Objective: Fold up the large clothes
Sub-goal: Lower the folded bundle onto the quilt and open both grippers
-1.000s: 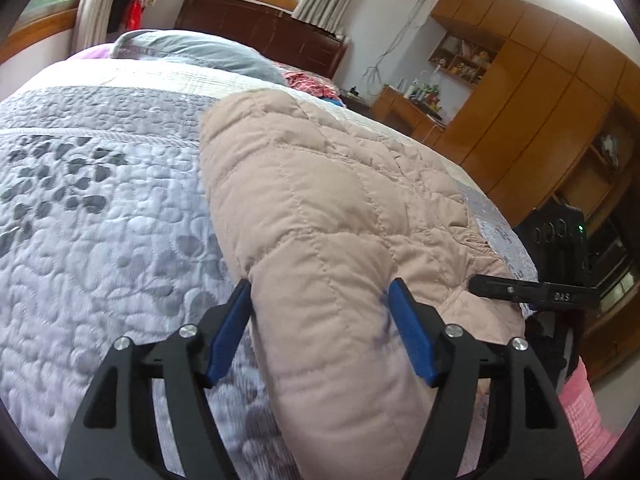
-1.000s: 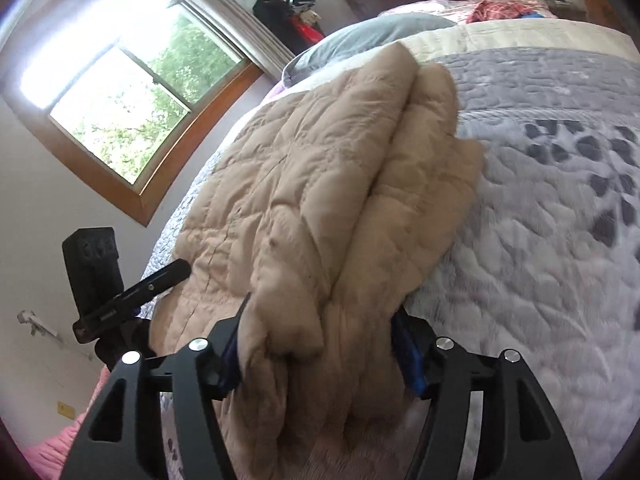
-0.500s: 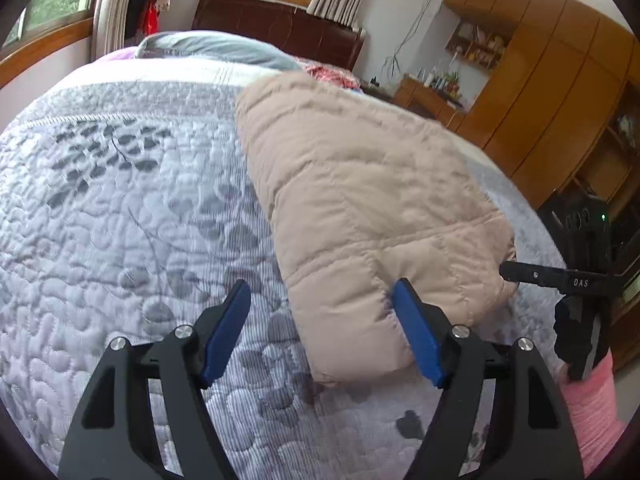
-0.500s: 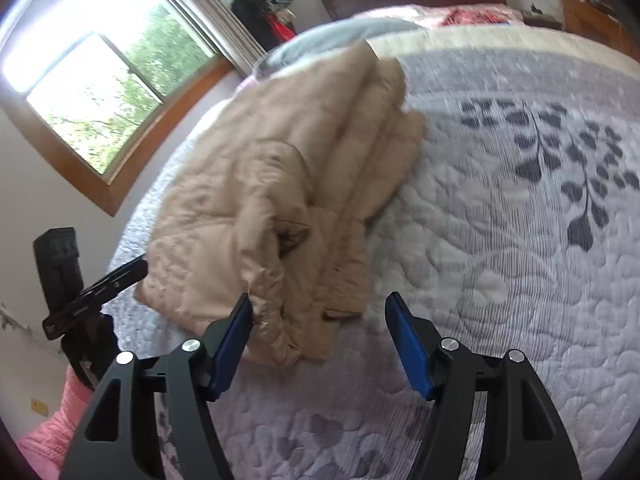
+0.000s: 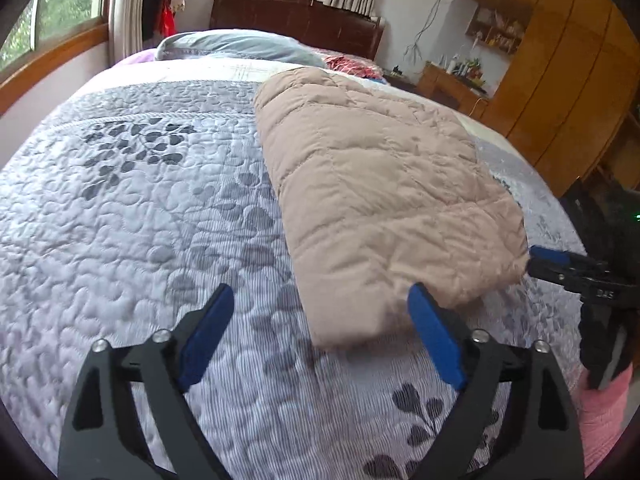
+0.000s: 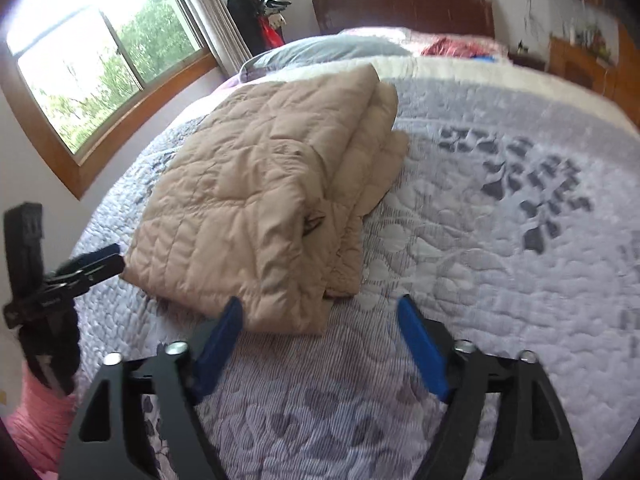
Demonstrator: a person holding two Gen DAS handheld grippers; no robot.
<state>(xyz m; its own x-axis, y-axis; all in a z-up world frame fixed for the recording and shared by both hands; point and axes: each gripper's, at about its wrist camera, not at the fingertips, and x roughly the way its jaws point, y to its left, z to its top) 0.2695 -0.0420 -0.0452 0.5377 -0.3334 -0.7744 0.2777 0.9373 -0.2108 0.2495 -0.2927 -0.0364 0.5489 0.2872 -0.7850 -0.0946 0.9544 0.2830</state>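
Observation:
A beige quilted coat (image 5: 384, 184) lies folded into a long rectangle on the grey patterned bedspread (image 5: 140, 220). It also shows in the right wrist view (image 6: 256, 200), with layered edges on its right side. My left gripper (image 5: 320, 300) is open and empty, just short of the coat's near end. My right gripper (image 6: 320, 308) is open and empty, close to the coat's near right corner. The right gripper shows at the right edge of the left wrist view (image 5: 560, 264). The left gripper shows at the left edge of the right wrist view (image 6: 88, 264).
A grey pillow (image 5: 236, 46) and red clothing (image 5: 348, 64) lie by the dark wooden headboard (image 5: 296, 12). A window (image 6: 100, 64) is on the left wall. Wooden cabinets (image 5: 560, 60) stand to the right of the bed.
Both grippers let go of the coat's near end and pulled back toward the foot of the bed. The coat now lies flat, apart from both sets of fingers.

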